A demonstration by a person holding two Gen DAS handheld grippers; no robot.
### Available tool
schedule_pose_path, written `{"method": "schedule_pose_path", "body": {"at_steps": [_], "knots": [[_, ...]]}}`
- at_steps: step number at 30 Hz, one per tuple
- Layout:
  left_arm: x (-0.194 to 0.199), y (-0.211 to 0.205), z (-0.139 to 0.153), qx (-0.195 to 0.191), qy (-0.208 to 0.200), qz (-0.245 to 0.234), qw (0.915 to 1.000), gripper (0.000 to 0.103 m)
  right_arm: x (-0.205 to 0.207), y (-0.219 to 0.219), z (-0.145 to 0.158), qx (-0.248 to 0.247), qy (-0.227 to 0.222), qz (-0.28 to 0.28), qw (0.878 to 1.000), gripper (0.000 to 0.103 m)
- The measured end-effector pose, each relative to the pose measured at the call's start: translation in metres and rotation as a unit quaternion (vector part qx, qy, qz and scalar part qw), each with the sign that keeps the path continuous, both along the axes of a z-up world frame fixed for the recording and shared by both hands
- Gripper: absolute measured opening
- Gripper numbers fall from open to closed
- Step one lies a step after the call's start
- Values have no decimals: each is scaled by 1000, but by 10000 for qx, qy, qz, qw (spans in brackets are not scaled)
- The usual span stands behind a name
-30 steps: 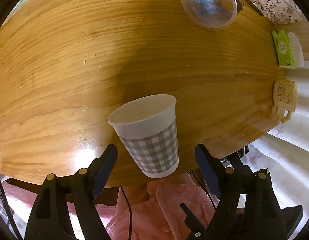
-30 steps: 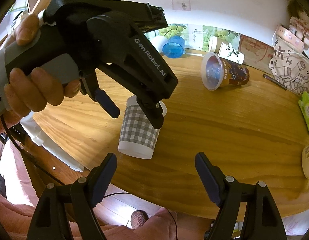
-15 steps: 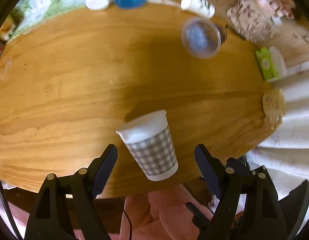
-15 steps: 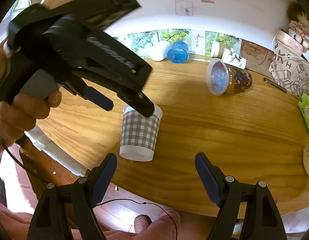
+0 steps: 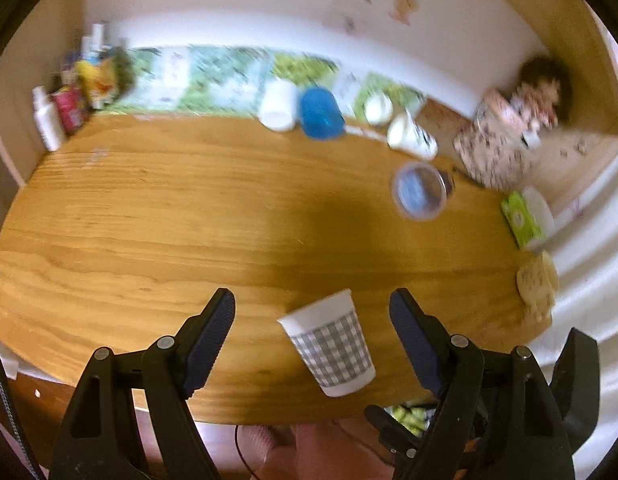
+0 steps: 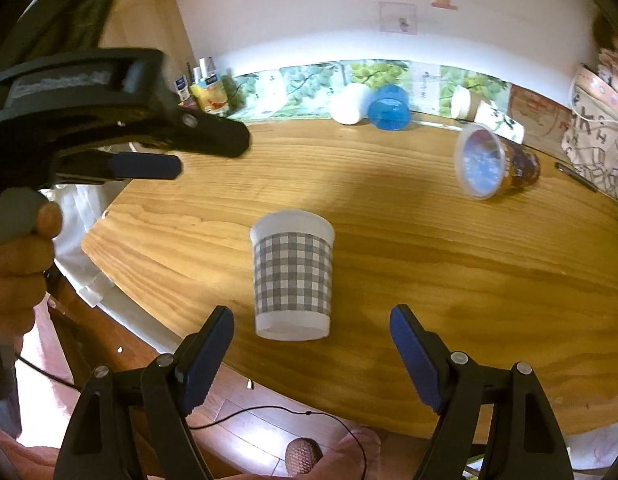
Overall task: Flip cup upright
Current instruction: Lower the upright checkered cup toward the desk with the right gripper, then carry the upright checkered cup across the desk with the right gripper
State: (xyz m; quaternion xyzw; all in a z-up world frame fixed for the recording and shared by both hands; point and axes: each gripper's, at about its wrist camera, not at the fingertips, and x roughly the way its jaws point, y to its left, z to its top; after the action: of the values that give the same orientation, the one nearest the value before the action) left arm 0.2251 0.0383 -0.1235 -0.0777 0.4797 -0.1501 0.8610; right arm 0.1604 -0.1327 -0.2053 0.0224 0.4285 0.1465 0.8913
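So your checked cup is standing upright on the wooden desk, mouth up, pretty close to the near edge. White rim on top, grey-and-white gingham band around the middle, white base down on the wood.

Your left claw is gaping wide with nothing in it. In the left wrist view the cup shows between the two blue pads, but neither pad touches it, there's clear wood on both sides. That view is pretty smeared. From the right wrist view you can see the left claw off to the left and well above the desk, your hand wrapped around its grey handle, fingers pointing across toward the right.

Your right claw is also spread and empty, its pads sitting below the cup in that view, not touching it.

Further back on the desk there's a clear plastic tub lying on its side with its open mouth facing you. Along the back wall a white cup and a blue cup lie tipped over next to each other. A green pack sits at the right edge.
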Motion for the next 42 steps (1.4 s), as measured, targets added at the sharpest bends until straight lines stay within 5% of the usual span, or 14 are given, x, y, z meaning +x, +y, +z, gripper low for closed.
{"method": "schedule_pose_path", "body": {"at_steps": [7,14,42], "knots": [[-23,34,9,43,-728,641,9953,83,4,23,-3,-14,-79,184,9998,81],[-53,55,13,233,-1202,774,9895,83,11,39,-8,17,-142,268,9995,81],[-86,75,-13,329,-457,884,9945,83,59,73,-41,-114,160,549,9983,81]]}}
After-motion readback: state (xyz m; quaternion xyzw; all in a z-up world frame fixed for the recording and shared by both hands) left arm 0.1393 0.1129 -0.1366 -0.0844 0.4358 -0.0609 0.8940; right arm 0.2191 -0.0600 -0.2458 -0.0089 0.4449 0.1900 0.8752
